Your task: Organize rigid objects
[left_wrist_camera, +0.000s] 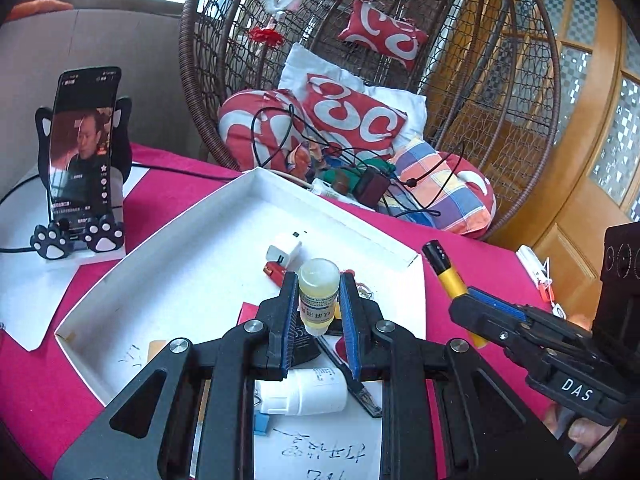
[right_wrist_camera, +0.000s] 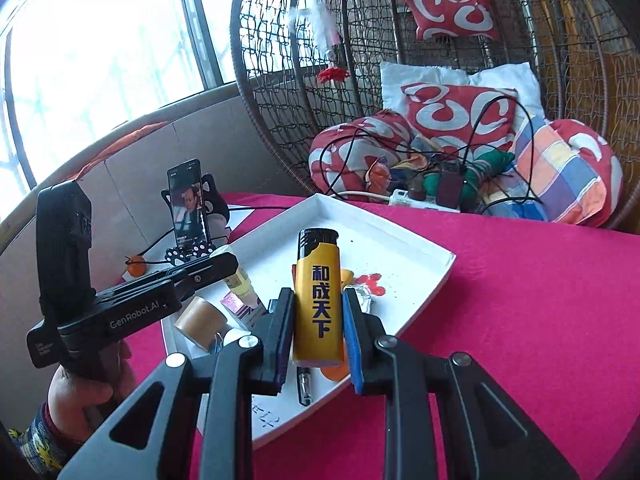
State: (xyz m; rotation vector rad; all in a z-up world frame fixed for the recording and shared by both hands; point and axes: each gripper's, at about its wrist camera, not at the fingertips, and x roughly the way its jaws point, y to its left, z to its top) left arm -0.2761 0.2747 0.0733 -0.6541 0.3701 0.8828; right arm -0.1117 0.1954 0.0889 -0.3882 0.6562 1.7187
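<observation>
My left gripper (left_wrist_camera: pixel 318 304) is shut on a small yellowish bottle (left_wrist_camera: pixel 317 294) with a clear cap, held upright above the white tray (left_wrist_camera: pixel 160 264). My right gripper (right_wrist_camera: pixel 318 312) is shut on a yellow lighter (right_wrist_camera: pixel 318 300) with a black top and dark lettering, also over the tray (right_wrist_camera: pixel 424 280). In the left wrist view the right gripper (left_wrist_camera: pixel 470 300) shows at the right with the lighter (left_wrist_camera: pixel 444 268) poking out. In the right wrist view the left gripper (right_wrist_camera: pixel 224 266) is at the left, a hand below it. Inside the tray lie a white bottle (left_wrist_camera: pixel 304 394), a white charger (left_wrist_camera: pixel 284 250) and a red item (left_wrist_camera: pixel 274 270).
A phone (left_wrist_camera: pixel 82 148) stands on a paw-shaped black holder at the table's left, its cable trailing. A wicker hanging chair (left_wrist_camera: pixel 400 80) with red cushions, cables and a power strip is behind the pink tablecloth (right_wrist_camera: pixel 540 300). A tan roll (right_wrist_camera: pixel 200 322) and a pink box (right_wrist_camera: pixel 240 308) rest in the tray.
</observation>
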